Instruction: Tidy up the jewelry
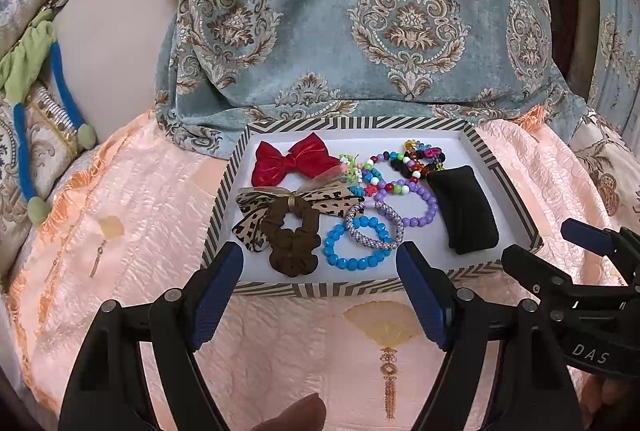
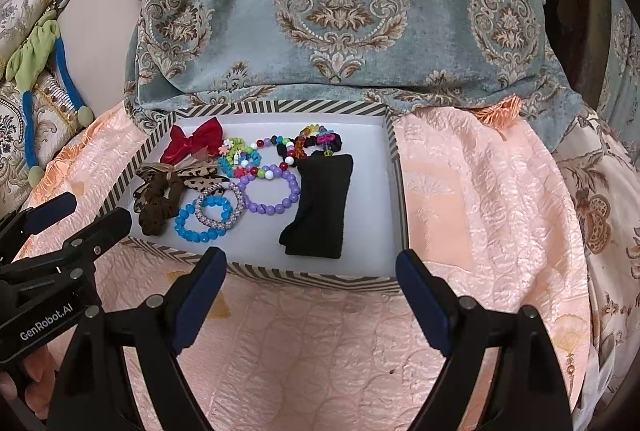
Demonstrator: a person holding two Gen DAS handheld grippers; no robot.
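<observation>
The left claw [image 1: 320,263] stands released, its two blue-padded fingers [image 1: 218,291] spread wide with nothing between them, low in the left wrist view and hovering at the near rim of a striped tray [image 1: 280,289]; the right claw [image 2: 310,271] is likewise released and empty, its tips low in the right wrist view over the tray's near edge; each claw shows in the other's picture, the right one at the lower right of the left view, the left one at the lower left of the right view.

Just beyond the left claw, in the middle of the frame, the jewelry lies inside the tray on its white floor; a brown scrunchie [image 1: 294,243] with a leopard-print bow [image 1: 256,217] sits at the lower left; a blue bead bracelet [image 1: 352,249] lies right of it, overlapped by a speckled lilac bangle [image 1: 376,227]; a purple bead bracelet [image 1: 412,207] lies behind those; a folded black cloth band [image 1: 466,209] fills the right side; a red bow [image 1: 294,159] rests at the upper left; a tangle of multicoloured bead bracelets [image 1: 396,161] lies along the back.

The tray sits on a peach quilted bedspread [image 1: 140,215]; behind it, across the upper frame, hangs a grey-blue damask fabric [image 1: 360,11]; at the far left lies a green and blue soft toy [image 1: 36,91].
</observation>
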